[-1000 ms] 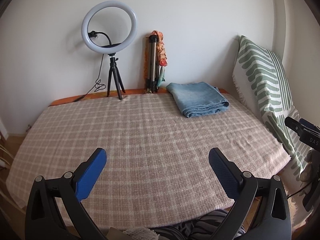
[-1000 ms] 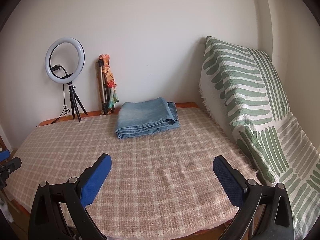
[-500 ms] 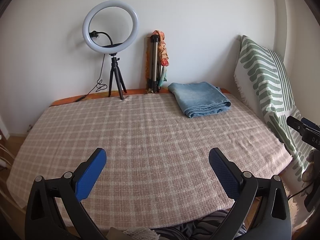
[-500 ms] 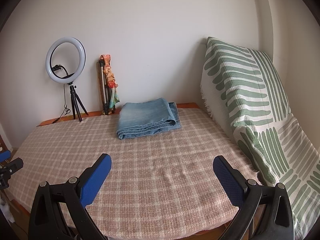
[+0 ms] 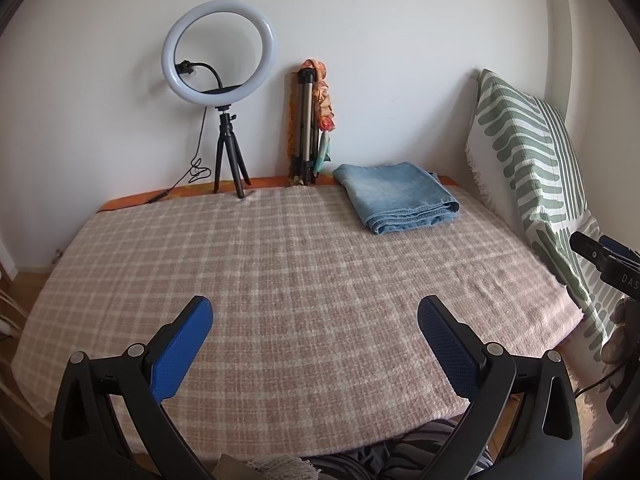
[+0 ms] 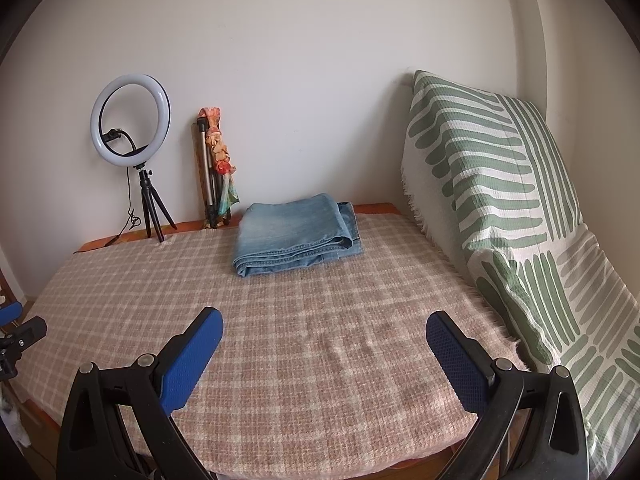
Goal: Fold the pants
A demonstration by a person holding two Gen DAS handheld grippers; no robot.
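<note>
Ring light [image 5: 219, 51], folded tripod [image 5: 305, 120], plaid blanket [image 5: 280, 264], striped cushion [image 6: 480, 168]

both tools [image 5: 316, 312] [image 6: 324, 322] drifted slightly, jeans [image 6: 294, 234] sit lower in view

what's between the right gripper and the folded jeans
Only bare checked blanket between the right gripper and jeans, seen in the right wrist view.

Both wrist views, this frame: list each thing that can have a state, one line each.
jeans: folded into a compact stack, lying flat at the far side of the bed, untouched.
left gripper: open, empty, above the near edge.
right gripper: open, empty, above the near edge.
checked blanket: spread flat over the bed.
ring light: upright on its tripod.
</note>
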